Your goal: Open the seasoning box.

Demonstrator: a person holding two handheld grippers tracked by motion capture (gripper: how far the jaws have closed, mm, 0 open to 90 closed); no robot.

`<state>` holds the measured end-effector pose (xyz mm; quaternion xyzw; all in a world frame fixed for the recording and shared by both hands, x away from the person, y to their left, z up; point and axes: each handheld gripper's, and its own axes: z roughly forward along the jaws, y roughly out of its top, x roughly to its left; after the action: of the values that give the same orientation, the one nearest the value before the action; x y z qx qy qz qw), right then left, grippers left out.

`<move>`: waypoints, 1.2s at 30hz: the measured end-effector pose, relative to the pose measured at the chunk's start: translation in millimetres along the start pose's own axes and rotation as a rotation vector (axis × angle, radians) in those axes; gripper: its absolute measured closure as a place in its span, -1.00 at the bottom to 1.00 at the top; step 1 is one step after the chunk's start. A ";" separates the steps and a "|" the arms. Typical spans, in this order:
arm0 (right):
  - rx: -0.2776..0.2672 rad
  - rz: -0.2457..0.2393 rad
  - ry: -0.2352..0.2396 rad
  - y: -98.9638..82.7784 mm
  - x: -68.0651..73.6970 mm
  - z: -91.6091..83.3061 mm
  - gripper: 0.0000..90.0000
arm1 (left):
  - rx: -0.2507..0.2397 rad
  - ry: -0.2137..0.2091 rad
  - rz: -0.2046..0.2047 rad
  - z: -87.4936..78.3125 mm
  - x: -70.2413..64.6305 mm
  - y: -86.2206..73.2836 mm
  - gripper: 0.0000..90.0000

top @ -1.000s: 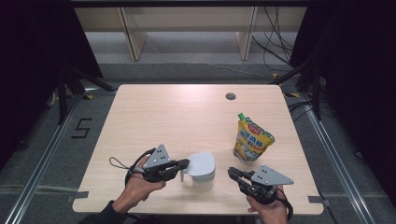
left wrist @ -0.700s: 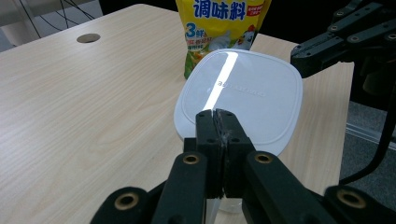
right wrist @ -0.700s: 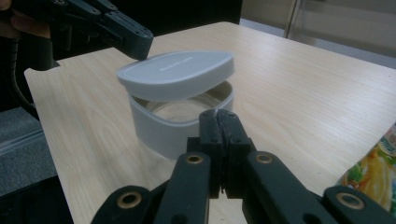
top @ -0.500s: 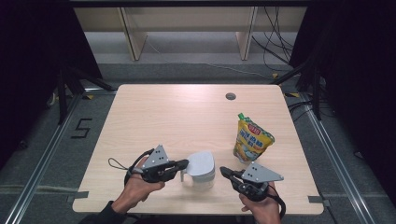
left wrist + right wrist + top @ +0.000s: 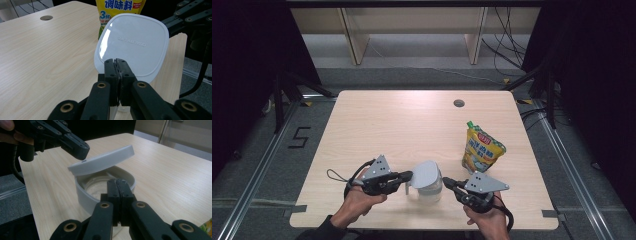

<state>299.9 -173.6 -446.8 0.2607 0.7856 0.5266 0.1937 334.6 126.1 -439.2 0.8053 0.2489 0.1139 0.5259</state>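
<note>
Lidded container (image 5: 426,184), high view: one small white plastic tub on the table (image 5: 377,120) between the left gripper (image 5: 408,175) and the right gripper (image 5: 447,182), its flip lid (image 5: 424,173) raised, with one yellow seasoning pouch (image 5: 482,150) beyond the right gripper. Left gripper view: jaws pressed together, seemingly pinching the near rim of the lid (image 5: 135,42), a stiff, smooth, light panel likely best held at that edge. Right gripper view: jaws pressed together just before the open tub (image 5: 85,195), holding nothing; the thin wall looks light and liable to slide.
</note>
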 end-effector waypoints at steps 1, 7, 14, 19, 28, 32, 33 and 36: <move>0.019 0.014 0.007 1.2 0.9 -0.9 1.00 | 0.001 0.000 0.003 -0.1 0.1 0.1 0.93; 0.008 -0.033 0.016 6.9 4.9 6.9 1.00 | 0.001 0.000 0.009 0.0 0.0 0.2 0.93; 0.003 -0.055 0.025 11.7 7.2 9.2 1.00 | 0.001 0.007 -0.020 -2.9 0.1 -2.2 0.75; 0.004 -0.053 0.030 14.7 9.2 10.0 1.00 | 0.037 -0.019 -0.024 -14.8 -3.7 -18.9 0.27; -0.014 -0.069 0.016 23.3 14.0 13.6 1.00 | 0.126 0.007 -0.049 -43.0 -9.3 -60.8 -0.11; -0.017 -0.083 0.034 28.7 17.2 16.1 1.00 | 0.158 0.014 -0.062 -50.7 -13.7 -73.3 -0.17; -0.021 -0.081 0.036 30.5 18.6 17.2 1.00 | 0.151 0.018 -0.058 -51.4 -13.9 -74.8 -0.19; -0.039 -0.092 0.033 34.3 22.6 20.2 1.00 | 0.153 0.033 -0.077 -52.5 -13.8 -81.4 -0.25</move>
<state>300.8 -134.5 -423.1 0.2119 0.7894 0.5366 0.2095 276.7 186.7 -489.6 0.8310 0.2964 0.0876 0.4626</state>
